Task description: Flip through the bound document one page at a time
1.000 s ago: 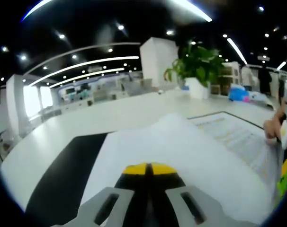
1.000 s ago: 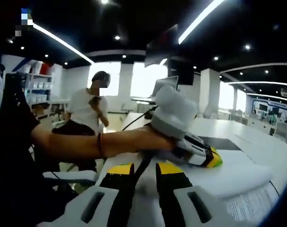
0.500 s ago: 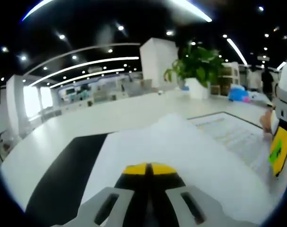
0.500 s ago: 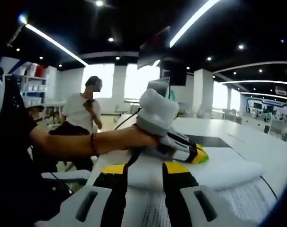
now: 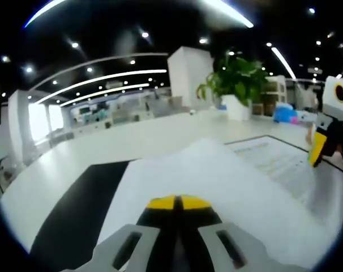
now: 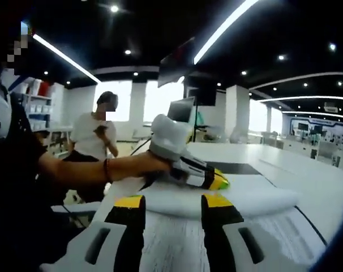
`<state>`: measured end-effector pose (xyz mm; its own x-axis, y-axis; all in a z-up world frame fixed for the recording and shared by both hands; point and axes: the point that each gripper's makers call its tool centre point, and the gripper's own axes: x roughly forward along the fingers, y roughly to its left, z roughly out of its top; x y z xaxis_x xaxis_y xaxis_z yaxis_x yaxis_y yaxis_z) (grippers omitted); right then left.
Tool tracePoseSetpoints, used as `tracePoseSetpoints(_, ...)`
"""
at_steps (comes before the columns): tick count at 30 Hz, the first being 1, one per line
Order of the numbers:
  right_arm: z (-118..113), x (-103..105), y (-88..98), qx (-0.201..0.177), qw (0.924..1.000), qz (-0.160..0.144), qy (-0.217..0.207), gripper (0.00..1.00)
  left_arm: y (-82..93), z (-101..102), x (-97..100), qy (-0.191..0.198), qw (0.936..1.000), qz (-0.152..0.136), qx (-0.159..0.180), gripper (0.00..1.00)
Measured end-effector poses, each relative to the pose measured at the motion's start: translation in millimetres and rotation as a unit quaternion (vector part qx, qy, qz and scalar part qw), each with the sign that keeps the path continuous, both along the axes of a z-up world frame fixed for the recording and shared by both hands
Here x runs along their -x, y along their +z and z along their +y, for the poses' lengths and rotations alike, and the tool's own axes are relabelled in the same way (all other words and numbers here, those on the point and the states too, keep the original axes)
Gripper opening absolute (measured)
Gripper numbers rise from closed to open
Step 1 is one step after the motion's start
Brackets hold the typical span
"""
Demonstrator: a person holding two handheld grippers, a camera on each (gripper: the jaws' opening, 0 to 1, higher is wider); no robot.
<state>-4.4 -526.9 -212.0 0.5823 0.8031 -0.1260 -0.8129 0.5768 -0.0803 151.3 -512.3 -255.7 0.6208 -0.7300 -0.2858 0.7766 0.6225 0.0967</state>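
Your left claw (image 5: pixel 176 202) rises from the bottom centre of the left gripper view with its yellow tips pressed together, closed and lying on the turned-over white pages of the bound document (image 5: pixel 217 181). Whether a sheet is caught between the tips you cannot tell from here. The document spreads across the lower middle of that view, its printed page running toward the right edge, and it rests on a black mat (image 5: pixel 75 209) on the white tabletop (image 5: pixel 103 144). At the far right edge of the same view your right claw (image 5: pixel 321 148) comes in, yellow-tipped and just above the printed page.

In the right gripper view, your right claw (image 6: pixel 174 203) stands open at the bottom centre, its two yellow-capped jaws well apart with the printed page showing between them. Just beyond them the turned pages form a rounded white hump across the middle of the frame. Your left claw (image 6: pixel 217 182) lies on top of that hump, right of centre, held by your hand (image 6: pixel 151 165), with your forearm reaching in from the left. A potted plant (image 5: pixel 236 79) stands on the tabletop in the upper right of the left gripper view. A person in a white shirt (image 6: pixel 95 133) stands in the left background of the right gripper view.
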Motion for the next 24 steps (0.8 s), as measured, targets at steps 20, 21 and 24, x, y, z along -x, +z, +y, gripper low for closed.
tracePoseSetpoints(20, -63, -10, 10.3, -0.030, 0.9991, -0.007, -0.030, 0.46, 2.7, 4, -2.3, 0.007, 0.9999, -0.009, 0.001, 0.13)
tracePoseSetpoints(21, -62, -10, 9.2, -0.029, 0.9991, -0.006, -0.030, 0.46, 3.0, 5, -2.1, 0.008, 0.9999, -0.009, 0.001, 0.14)
tracePoseSetpoints(24, -62, -9, 7.9, -0.029, 0.9992, -0.004, -0.027, 0.47, 4.0, 5, -1.6, 0.007, 0.9999, -0.010, 0.003, 0.16)
